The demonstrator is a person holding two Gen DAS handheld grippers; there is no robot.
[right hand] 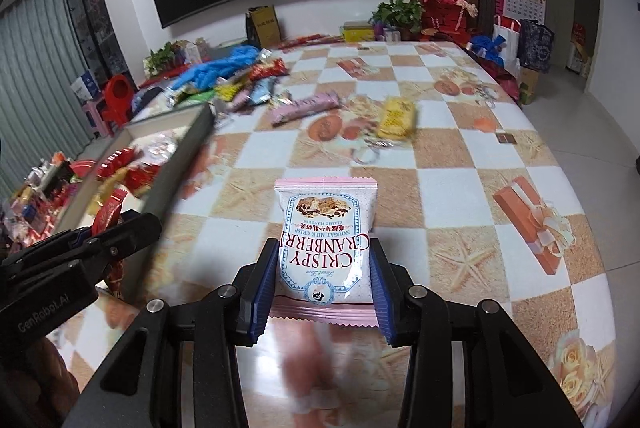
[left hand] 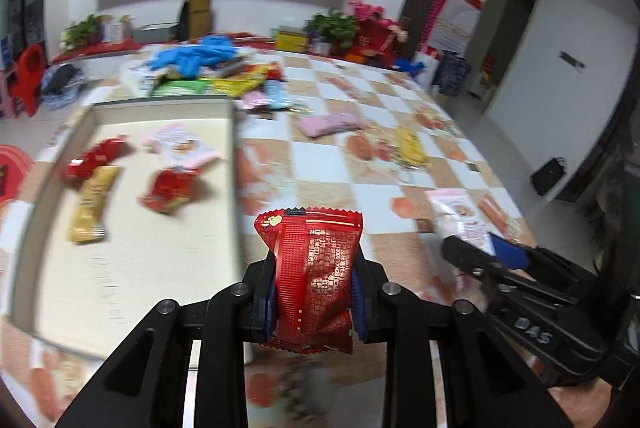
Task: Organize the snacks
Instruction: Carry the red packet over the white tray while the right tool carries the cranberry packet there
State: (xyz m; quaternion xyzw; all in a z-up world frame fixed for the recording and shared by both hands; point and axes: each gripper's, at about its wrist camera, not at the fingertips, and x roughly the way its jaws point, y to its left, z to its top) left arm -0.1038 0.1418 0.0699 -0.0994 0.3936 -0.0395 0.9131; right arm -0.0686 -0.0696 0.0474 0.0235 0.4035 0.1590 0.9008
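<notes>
Red snack packet (left hand: 314, 280) clamped in left gripper (left hand: 314, 292) jaws, pink cranberry packet (right hand: 326, 248) in right gripper (right hand: 324, 280) jaws; next, judged: carry both leftward to tray (left hand: 236, 131), release.

Left gripper (left hand: 314, 302) clamps a red snack packet (left hand: 314, 276) beside the tray (left hand: 236, 163).

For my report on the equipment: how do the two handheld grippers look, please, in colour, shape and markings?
Both are black frames of angular link arms joined by round silver pins. Each finger carries a ribbed dark blue pad. The left gripper bears white "GenRobot.AI" lettering on its side; the right gripper shows raised letters, only partly readable.
</notes>
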